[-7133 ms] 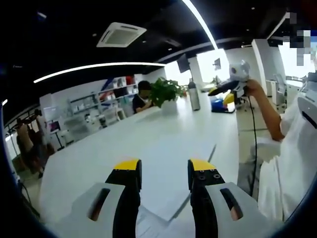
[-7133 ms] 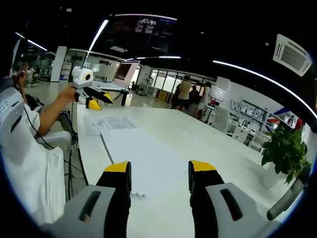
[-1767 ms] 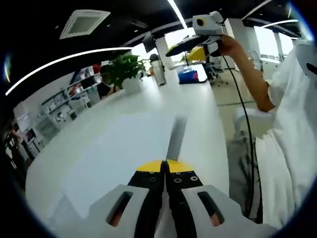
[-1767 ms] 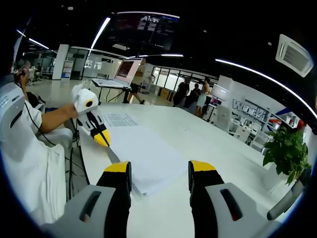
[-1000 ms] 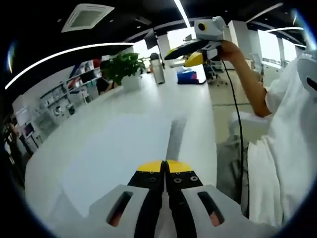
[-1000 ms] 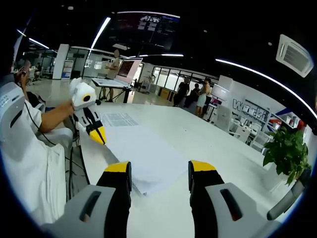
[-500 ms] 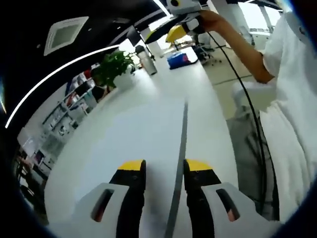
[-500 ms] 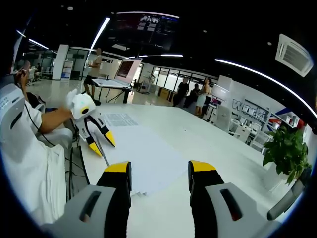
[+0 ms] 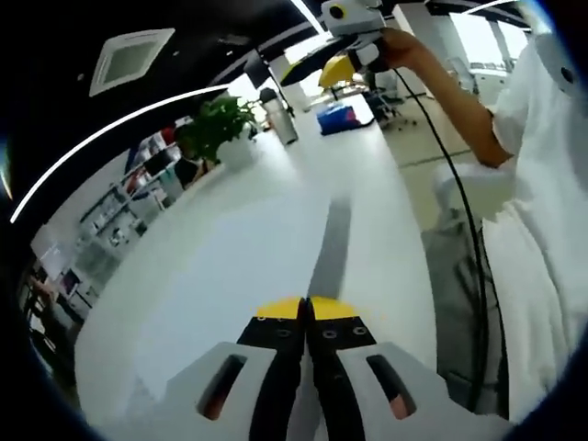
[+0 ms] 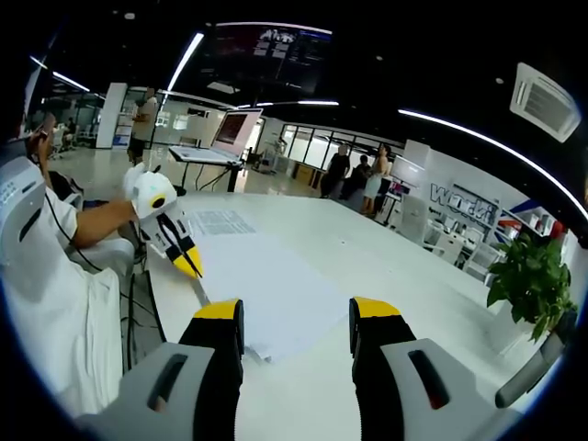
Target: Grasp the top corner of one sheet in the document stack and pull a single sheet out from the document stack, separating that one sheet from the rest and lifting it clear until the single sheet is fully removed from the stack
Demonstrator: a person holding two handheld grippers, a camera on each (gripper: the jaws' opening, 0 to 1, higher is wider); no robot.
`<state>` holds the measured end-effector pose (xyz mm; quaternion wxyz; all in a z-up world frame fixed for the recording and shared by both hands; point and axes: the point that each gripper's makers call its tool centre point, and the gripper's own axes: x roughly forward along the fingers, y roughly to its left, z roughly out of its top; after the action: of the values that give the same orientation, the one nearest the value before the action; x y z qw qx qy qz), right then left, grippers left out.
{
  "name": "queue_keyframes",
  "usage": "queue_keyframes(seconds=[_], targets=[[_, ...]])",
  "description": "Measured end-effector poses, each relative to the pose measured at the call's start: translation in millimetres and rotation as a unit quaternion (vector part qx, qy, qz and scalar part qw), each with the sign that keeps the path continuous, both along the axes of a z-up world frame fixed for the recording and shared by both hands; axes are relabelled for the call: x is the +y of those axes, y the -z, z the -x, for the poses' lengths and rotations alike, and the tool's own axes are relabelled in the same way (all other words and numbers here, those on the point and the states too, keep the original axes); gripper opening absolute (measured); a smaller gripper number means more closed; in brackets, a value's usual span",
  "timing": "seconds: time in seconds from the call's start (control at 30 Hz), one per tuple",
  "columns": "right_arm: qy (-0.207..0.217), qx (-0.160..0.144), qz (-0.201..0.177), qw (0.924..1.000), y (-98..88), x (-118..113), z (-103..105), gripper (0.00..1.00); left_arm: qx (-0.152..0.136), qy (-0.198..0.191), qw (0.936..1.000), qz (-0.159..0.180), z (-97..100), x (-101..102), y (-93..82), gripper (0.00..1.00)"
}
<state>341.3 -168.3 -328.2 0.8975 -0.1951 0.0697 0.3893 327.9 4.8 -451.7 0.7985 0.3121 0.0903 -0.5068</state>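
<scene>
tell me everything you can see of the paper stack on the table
The paper stack is white and lies flat on the white table, near the edge by the person. Its sheets look thin; the near corner shows slightly fanned edges. The left gripper has its jaws shut at the stack's left corner, and in the left gripper view a thin sheet edge runs out from those jaws. A printed page lies beyond it. The right gripper hovers open above.

bright ceiling strips [image 10: 478,129] | window glare [image 9: 473,32] | fisheye-bent edges, soft focus
</scene>
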Motion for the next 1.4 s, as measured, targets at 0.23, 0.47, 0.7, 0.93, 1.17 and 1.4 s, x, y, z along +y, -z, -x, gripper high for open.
queue_keyframes(seconds=[0.23,0.47,0.7,0.93,1.17,1.4], targets=[[-0.001,-0.001,0.000,1.0000,-0.5,1.1,1.2,0.46,0.031,-0.015,0.9992,0.020,2.8,3.2,-9.8,0.03],[-0.002,-0.002,0.001,1.0000,-0.4,2.0,1.9,0.46,0.041,-0.030,0.9969,0.060,4.7,5.6,-30.2,0.03],[-0.001,-0.002,0.000,1.0000,-0.6,1.8,2.1,0.46,0.072,-0.049,0.9910,0.101,8.9,18.5,-51.1,0.03],[-0.001,-0.004,0.000,1.0000,-2.0,0.6,2.8,0.46,0.100,-0.089,0.9828,0.128,12.6,39.7,-71.2,0.03],[-0.002,-0.002,0.002,1.0000,-0.4,0.8,2.0,0.46,0.113,-0.102,0.9751,0.161,18.1,54.1,-91.0,0.03],[-0.004,0.000,0.005,1.0000,1.5,1.9,2.3,0.46,0.130,-0.109,0.9636,0.207,26.1,67.7,-113.4,0.03]])
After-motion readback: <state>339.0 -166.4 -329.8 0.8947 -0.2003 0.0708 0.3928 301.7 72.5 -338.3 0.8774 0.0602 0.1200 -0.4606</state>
